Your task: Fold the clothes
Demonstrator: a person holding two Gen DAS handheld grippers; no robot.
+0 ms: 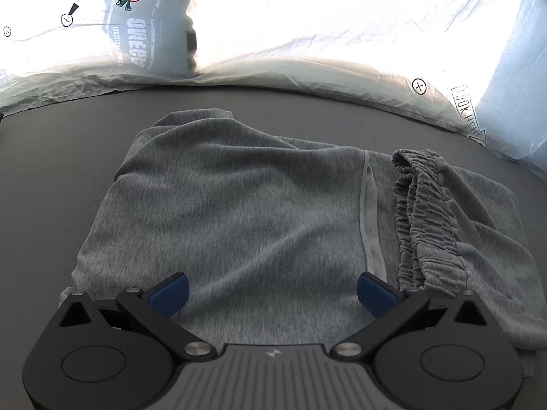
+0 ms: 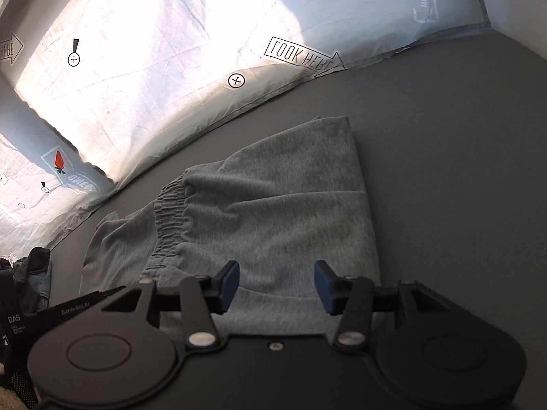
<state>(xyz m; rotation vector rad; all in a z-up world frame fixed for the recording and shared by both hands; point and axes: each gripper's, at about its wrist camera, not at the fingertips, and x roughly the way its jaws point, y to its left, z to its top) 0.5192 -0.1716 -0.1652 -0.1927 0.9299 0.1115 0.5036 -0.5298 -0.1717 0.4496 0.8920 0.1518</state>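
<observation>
Garment: grey shorts [image 1: 239, 205] lie folded on the dark bed sheet [image 1: 51, 177], elastic waistband [image 1: 424, 218] bunched at one side, near the printed pillows [image 2: 154, 68].
Left tongs [image 1: 271, 290]: wide apart, hovering over the cloth, holding nothing.
Right tongs [image 2: 276, 283]: partly spread, empty, above the near edge.
Step, likely: next fold; the layer edges are hard to read.
Advice: pinch both corners of one edge, lift evenly, lay flat.

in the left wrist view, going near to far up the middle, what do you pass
left gripper, jaws open, nothing between them → folded grey garment → bare dark grey mattress surface → pale sunlit bedding at the far edge
</observation>
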